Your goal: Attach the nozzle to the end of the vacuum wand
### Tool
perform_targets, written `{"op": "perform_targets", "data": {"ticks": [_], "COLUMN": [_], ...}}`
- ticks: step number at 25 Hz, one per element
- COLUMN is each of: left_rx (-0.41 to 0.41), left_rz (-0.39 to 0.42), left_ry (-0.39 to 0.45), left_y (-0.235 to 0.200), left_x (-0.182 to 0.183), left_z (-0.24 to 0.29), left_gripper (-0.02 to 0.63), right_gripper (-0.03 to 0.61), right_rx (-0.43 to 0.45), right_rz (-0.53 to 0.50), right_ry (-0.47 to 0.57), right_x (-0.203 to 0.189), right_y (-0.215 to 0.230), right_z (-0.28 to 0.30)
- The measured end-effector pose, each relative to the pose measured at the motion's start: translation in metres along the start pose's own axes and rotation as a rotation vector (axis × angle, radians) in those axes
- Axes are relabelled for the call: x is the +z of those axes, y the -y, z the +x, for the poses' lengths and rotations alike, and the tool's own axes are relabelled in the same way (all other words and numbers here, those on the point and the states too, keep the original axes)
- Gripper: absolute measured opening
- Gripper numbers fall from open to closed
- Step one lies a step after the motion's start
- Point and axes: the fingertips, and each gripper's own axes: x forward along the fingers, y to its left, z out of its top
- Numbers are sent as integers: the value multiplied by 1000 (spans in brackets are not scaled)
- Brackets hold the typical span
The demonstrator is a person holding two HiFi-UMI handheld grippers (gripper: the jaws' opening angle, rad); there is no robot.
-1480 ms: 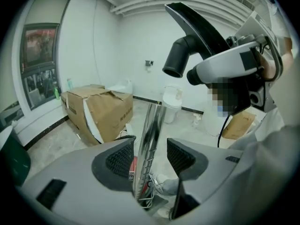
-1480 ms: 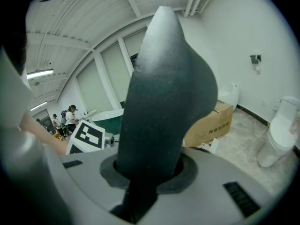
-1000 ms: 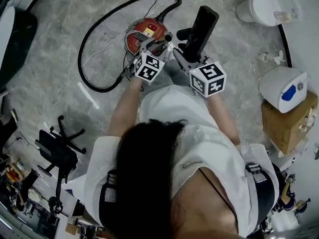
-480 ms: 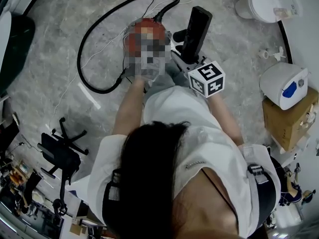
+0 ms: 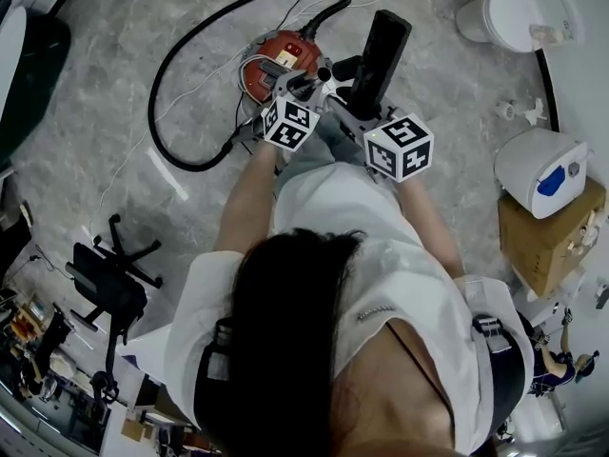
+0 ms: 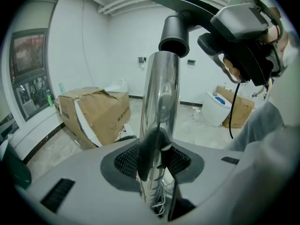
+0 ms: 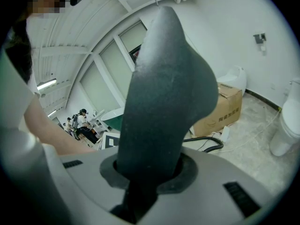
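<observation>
Above the marble floor (image 5: 105, 74), beside the red canister (image 5: 283, 53), our left gripper (image 6: 153, 157) jaws, just closing, pinch the chrome wand (image 6: 161, 93), tip toward the socket of the black nozzle (image 5: 380, 53), which our right gripper (image 7: 149, 172) clamps lengthwise.

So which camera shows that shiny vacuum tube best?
The left gripper view: the chrome vacuum wand fills its middle, rising from the left tool, whose jaws have just been closing on it, to its end below the black nozzle. The head view shows barely a sliver from above; the right gripper view shows none.
</observation>
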Motion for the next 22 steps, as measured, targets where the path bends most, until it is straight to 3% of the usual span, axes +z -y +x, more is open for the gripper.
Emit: {"op": "perform_targets", "data": {"ticks": [7, 13, 22], "left_rx": [-11, -9, -4], "left_rz": [-1, -7, -5], "left_ry": [-4, -2, 2], "left_y": [-1, -2, -2], "left_x": [3, -2, -2], "left_z": [1, -2, -4], "left_gripper": [133, 133, 133], "right_gripper": [95, 95, 95], "right_rx": [122, 132, 237], "right_rz": [54, 75, 149], "right_ry": [11, -14, -15], "right_x": [-3, -9, -10], "right_y": [-4, 0, -5], "right_z": [9, 22, 22]}}
